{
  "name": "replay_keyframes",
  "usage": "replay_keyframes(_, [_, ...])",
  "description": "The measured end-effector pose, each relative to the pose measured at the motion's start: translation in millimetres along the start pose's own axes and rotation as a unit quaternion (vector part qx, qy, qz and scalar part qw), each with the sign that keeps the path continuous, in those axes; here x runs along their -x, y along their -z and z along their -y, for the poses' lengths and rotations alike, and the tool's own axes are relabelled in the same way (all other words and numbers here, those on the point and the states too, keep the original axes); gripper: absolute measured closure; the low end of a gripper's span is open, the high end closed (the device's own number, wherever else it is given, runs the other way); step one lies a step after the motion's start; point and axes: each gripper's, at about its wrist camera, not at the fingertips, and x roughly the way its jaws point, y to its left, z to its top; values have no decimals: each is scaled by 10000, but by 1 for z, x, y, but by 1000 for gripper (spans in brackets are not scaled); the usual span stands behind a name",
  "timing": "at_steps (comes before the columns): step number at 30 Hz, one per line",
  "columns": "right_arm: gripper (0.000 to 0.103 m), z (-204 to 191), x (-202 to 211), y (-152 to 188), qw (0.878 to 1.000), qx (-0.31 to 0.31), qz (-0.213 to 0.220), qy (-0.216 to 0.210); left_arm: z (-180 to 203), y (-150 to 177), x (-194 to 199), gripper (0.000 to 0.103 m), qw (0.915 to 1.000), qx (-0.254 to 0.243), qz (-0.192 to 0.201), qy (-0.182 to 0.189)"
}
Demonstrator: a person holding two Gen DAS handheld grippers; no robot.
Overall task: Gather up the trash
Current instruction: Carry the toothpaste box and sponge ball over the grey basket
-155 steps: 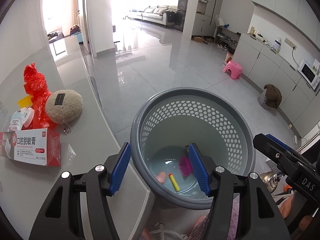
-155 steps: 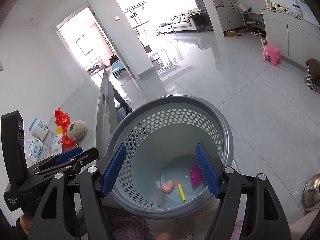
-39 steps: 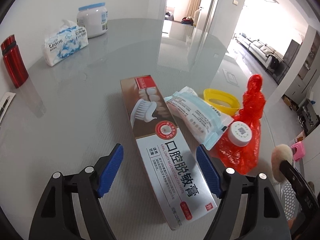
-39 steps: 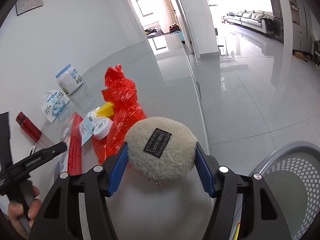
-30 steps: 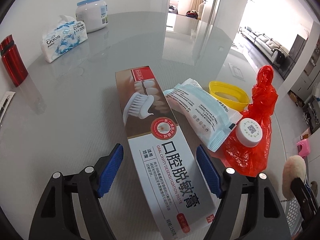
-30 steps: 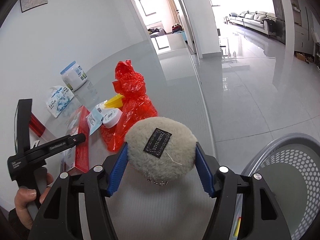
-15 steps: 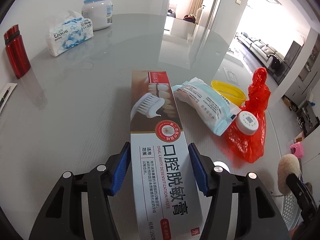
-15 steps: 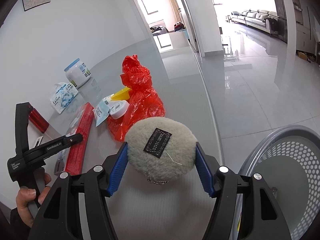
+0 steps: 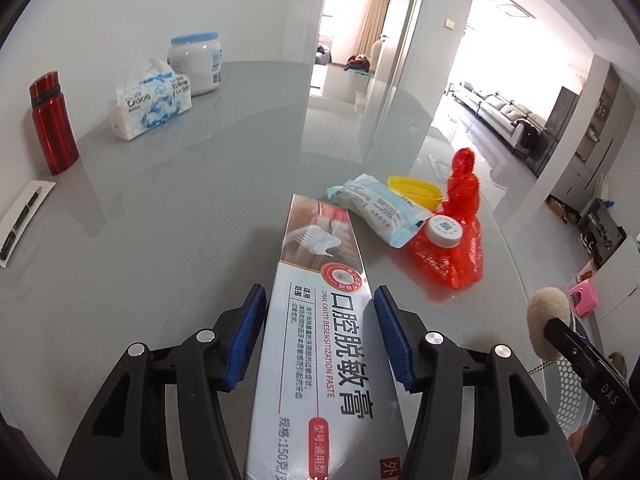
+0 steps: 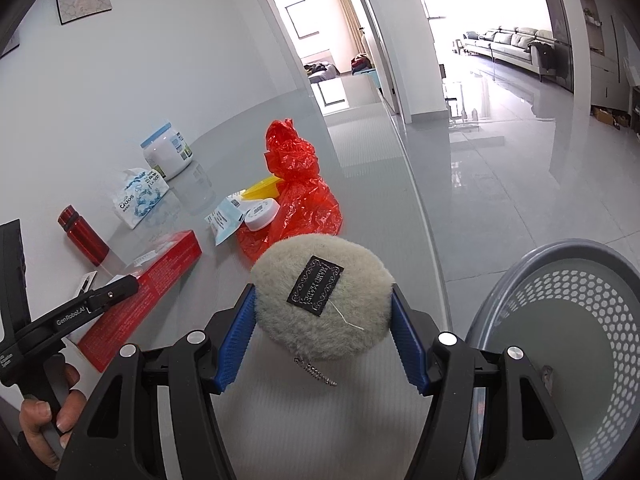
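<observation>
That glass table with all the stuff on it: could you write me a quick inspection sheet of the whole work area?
Surface: grey glass table, glossy, round-edged.
Job's things: toothpaste box between the left tongs; fluffy round pouch in the right tongs; red plastic bag, wipes packet, yellow lid, white cap bunched together; grey perforated basket beside the table.
Clutter: red flask, tissue pack, white jar, pen on paper.
Grippers: left tongs have just been closing, pads on the box; right tongs clamped on the pouch.
Cables: nothing seen.
Surroundings: open doorways, sofa, tiled floor.
</observation>
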Motion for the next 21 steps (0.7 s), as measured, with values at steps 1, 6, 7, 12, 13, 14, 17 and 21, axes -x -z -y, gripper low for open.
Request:
replay_keyframes(1, [41,0,3,1,10000,-13,15,11,3,1,3,49,10000,-38,40,9])
replay_keyframes(6, [41,6,19,9,9998,-83,128,109,15,11,19,49,9996,-167,112,203])
replay_keyframes(7, [41,7,24,11,9997,-103,161,130,17,12,21,49,9994,-197,124,240])
replay_keyframes(12, [41,19,46,18,9987,-241,346,276,40,20,33,49,9975,-464,167,498])
replay_keyframes(13, [41,23,50,20,9984,-274,376,320,46,21,35,49,9969,-533,185,554])
replay_keyframes(14, [41,26,54,22,9980,-311,404,366,52,22,37,49,9960,-608,204,621])
replay_keyframes(17, [41,40,68,29,9964,-452,483,532,73,26,42,49,9925,-829,216,871])
replay_keyframes(21, [41,61,85,41,9927,-689,585,802,104,33,49,49,9852,-1160,220,1245])
